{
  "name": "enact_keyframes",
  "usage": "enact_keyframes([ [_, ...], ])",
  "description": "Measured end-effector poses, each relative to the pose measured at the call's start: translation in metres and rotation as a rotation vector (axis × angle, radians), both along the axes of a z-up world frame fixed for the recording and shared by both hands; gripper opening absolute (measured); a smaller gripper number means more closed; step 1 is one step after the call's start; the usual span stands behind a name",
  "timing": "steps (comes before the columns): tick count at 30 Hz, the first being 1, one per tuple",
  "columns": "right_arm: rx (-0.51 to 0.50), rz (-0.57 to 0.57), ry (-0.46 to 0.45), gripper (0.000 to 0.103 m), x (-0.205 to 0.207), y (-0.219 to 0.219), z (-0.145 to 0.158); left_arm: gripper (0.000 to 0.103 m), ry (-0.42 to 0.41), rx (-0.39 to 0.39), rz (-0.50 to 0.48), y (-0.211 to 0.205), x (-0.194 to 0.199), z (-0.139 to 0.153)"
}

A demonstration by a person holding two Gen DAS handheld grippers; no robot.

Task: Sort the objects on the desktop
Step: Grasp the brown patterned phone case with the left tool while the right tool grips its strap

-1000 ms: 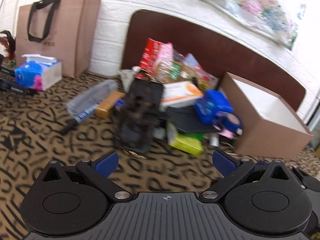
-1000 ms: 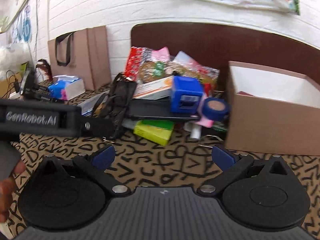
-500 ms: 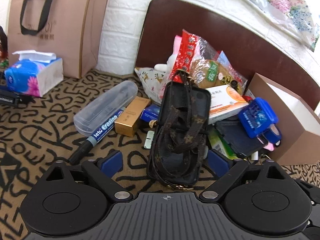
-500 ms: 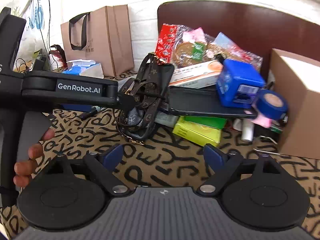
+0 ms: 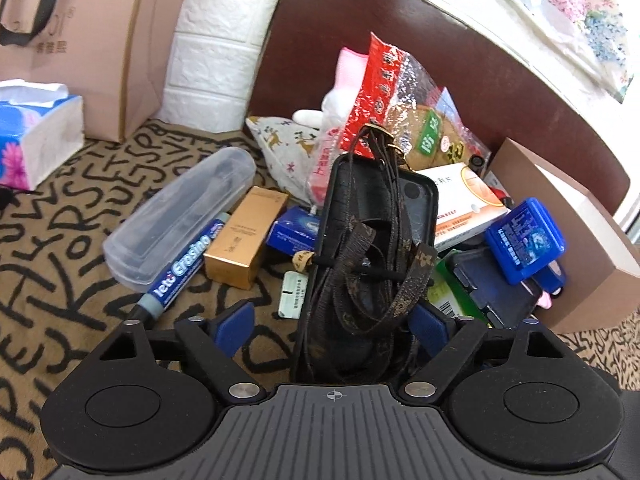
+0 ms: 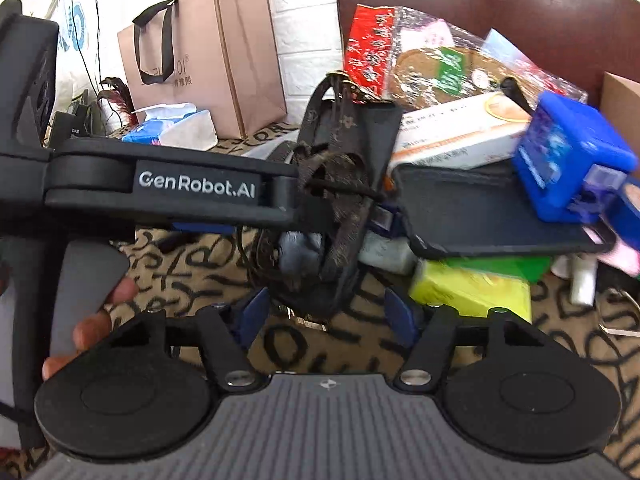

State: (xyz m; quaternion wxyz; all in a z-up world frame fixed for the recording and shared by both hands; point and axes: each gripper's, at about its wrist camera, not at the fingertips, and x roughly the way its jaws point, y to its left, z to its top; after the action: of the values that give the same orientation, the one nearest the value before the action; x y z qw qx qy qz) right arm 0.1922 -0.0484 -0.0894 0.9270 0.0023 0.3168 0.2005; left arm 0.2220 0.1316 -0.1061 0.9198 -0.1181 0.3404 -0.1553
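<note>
A black phone case wound with a brown patterned strap (image 5: pixel 368 256) leans on the pile of desktop clutter. My left gripper (image 5: pixel 332 324) straddles its near end with the jaws closing; the right pad (image 5: pixel 428 322) sits at the case's edge and the left pad (image 5: pixel 236 324) stands clear of it. In the right wrist view the same case (image 6: pixel 340 168) hangs over my right gripper (image 6: pixel 327 312), whose jaws are closing too, with gaps on both sides. The left gripper's body (image 6: pixel 192 192) reaches in from the left, held by a hand (image 6: pixel 92 328).
A clear plastic case (image 5: pixel 180 216), blue marker (image 5: pixel 184 264) and gold box (image 5: pixel 248 236) lie left of the pile. Snack bags (image 5: pixel 400 96), a white-orange box (image 5: pixel 460 204), a blue box (image 5: pixel 524 240) and an open cardboard box (image 5: pixel 580 232) sit right. Tissue pack (image 5: pixel 32 136) and paper bag (image 5: pixel 80 40) stand far left.
Both grippers have come forward and down onto the pile, and their jaws have narrowed. The strap-wrapped case, earlier ahead of them, now sits between the fingers of both.
</note>
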Motion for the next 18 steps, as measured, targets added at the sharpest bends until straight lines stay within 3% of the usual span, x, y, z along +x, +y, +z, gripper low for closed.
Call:
enact_keyframes([
  [3, 0.01, 0.013, 0.001, 0.065, 0.007, 0.005, -0.001, 0.064, 0.008, -0.03, -0.023, 0.002, 0.002, 0.001],
  [4, 0.017, 0.023, 0.003, 0.059, 0.009, 0.007, -0.001, 0.064, 0.011, -0.035, -0.026, 0.003, 0.002, 0.001],
  [8, 0.019, 0.01, -0.006, 0.052, 0.008, 0.007, -0.002, 0.06, 0.002, -0.009, -0.027, 0.001, 0.0, 0.001],
  [10, -0.016, 0.002, -0.016, 0.034, 0.006, 0.007, -0.002, 0.058, 0.011, -0.012, -0.017, 0.002, -0.002, 0.002],
  [18, 0.027, 0.02, 0.019, 0.027, -0.01, -0.009, 0.006, 0.052, 0.069, -0.042, 0.026, 0.002, -0.035, 0.009],
])
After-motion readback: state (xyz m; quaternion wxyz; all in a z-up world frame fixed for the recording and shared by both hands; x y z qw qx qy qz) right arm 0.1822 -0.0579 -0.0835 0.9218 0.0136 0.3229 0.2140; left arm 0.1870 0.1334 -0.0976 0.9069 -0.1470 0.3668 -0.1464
